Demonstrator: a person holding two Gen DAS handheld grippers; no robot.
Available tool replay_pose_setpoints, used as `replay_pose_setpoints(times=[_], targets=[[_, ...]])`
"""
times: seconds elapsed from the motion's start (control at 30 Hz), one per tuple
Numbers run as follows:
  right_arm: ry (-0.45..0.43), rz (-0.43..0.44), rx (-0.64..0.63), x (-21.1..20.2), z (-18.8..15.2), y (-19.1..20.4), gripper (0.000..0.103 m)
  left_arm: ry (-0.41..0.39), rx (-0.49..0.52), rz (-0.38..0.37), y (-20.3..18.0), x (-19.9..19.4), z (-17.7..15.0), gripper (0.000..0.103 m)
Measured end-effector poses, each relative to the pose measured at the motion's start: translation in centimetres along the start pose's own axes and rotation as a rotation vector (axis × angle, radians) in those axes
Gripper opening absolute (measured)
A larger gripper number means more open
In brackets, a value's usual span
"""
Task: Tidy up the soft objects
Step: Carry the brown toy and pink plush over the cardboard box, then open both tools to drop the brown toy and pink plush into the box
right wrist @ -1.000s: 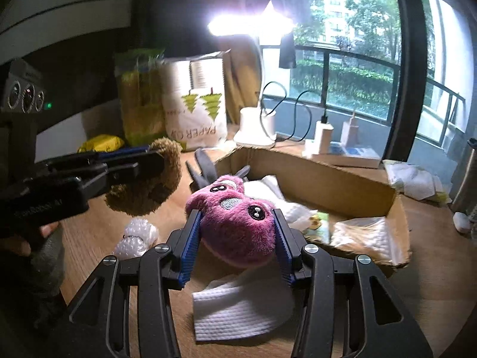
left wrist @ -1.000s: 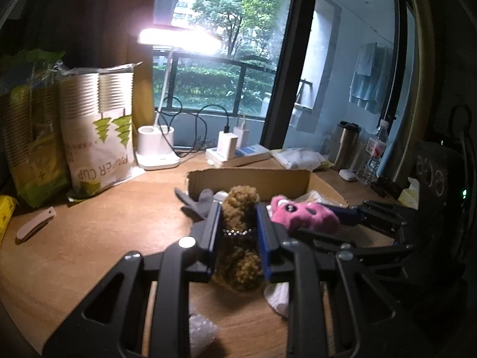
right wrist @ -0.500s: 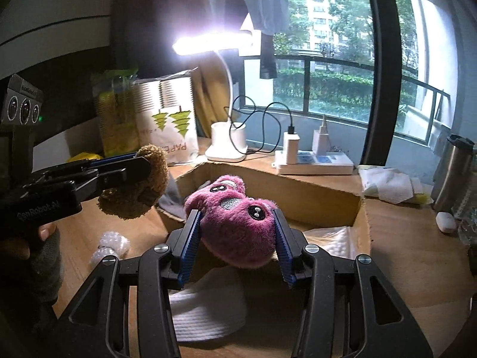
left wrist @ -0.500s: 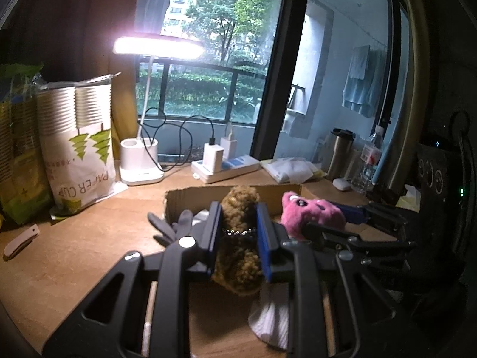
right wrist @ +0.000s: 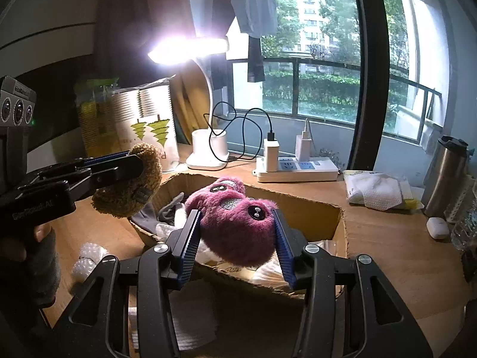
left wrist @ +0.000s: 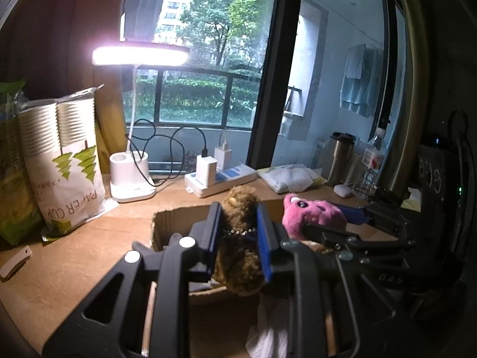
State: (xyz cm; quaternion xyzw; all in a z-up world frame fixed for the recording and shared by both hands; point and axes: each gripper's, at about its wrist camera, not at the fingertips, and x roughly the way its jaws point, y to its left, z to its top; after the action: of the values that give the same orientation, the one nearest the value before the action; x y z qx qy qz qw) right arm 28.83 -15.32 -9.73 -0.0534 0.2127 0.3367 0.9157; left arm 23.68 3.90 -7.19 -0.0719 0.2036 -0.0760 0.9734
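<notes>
Both of my grippers are now carrying their toys over the cardboard box (right wrist: 310, 211), where a second ago they were hanging short of its near wall above the bare wooden desk (left wrist: 74, 256). Its open top is sitting right under my fingers, and the white cloth (right wrist: 193, 328) that was lying ahead of my right fingers is now showing low between them, outside the box's near wall.

My right gripper (right wrist: 237, 235) is pinching the pink plush toy (right wrist: 238, 223) from both sides, its blue pads sinking into the fur, the toy's eyes facing up; it is hanging above the white wrappings inside the box. My left gripper (left wrist: 238, 235) is pressing tight on the brown plush toy (left wrist: 240, 238), squeezing it narrow at the middle where a small bead chain is crossing it. In the right wrist view that brown toy is hanging just over the box's left corner, beside a grey cloth (right wrist: 167, 208) that is draping over the rim.

A crumpled clear wrapper (right wrist: 89, 258) is lying on the desk left of the box, and it is now lower in my right view than before
</notes>
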Motion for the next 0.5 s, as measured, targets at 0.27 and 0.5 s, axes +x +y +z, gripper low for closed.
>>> replay_pose_setpoints(times=[0.27, 0.5], targets=[[0.001, -0.020, 0.011, 0.7, 1.0, -0.9, 0.049, -0.006, 0.024, 0.002, -0.3, 1.5, 1.2, 0.024], [-0.008, -0.053, 0.057, 1.8, 1.2, -2.1, 0.050, -0.009, 0.003, -0.007, 0.1, 3.4, 1.7, 0.024]])
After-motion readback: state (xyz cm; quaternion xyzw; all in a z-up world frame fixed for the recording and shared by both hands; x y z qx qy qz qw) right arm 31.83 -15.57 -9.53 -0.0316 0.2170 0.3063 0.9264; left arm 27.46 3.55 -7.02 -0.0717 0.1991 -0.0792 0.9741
